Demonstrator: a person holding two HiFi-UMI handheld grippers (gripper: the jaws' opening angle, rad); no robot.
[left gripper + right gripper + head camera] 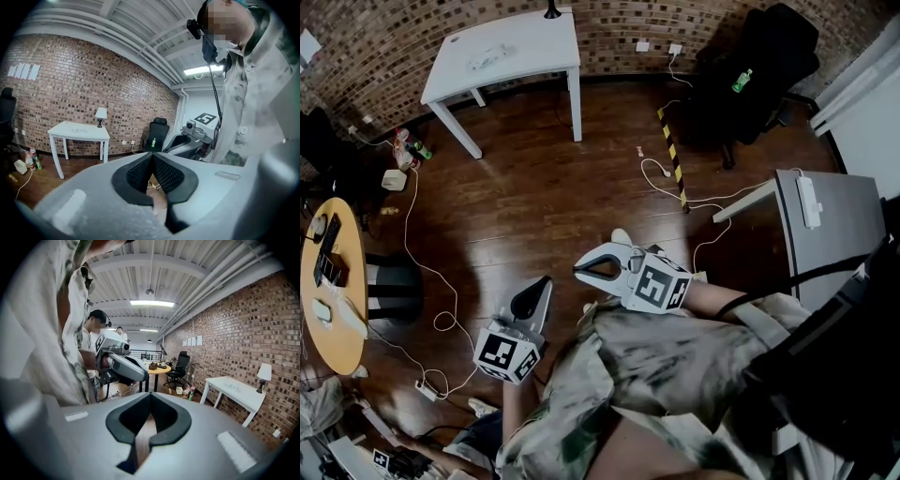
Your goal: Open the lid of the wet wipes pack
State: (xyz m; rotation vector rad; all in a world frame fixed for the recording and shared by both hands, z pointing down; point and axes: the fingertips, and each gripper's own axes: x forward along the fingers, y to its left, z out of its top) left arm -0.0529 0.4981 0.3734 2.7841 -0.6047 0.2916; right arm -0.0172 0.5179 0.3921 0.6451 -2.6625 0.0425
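Note:
A pale flat pack (490, 58), probably the wet wipes, lies on the white table (534, 42) by the brick wall, far from both grippers. It is too small to make out its lid. The left gripper view shows the same table (86, 132), and the right gripper view has it at the right (243, 394). My left gripper (547, 280) is held low over the wooden floor, jaws shut with nothing between them. Beside it my right gripper (577, 270) points left, its tips together and holding nothing. Each gripper shows in the other's view: the right gripper (180, 145), the left gripper (136, 376).
A round wooden table (333, 291) with small items stands at the left. A black office chair (750, 75) is at the back right, a grey desk (830, 225) at the right. Cables (441, 319) and a yellow-black strip (672, 155) lie on the floor, bottles (408, 148) by the wall.

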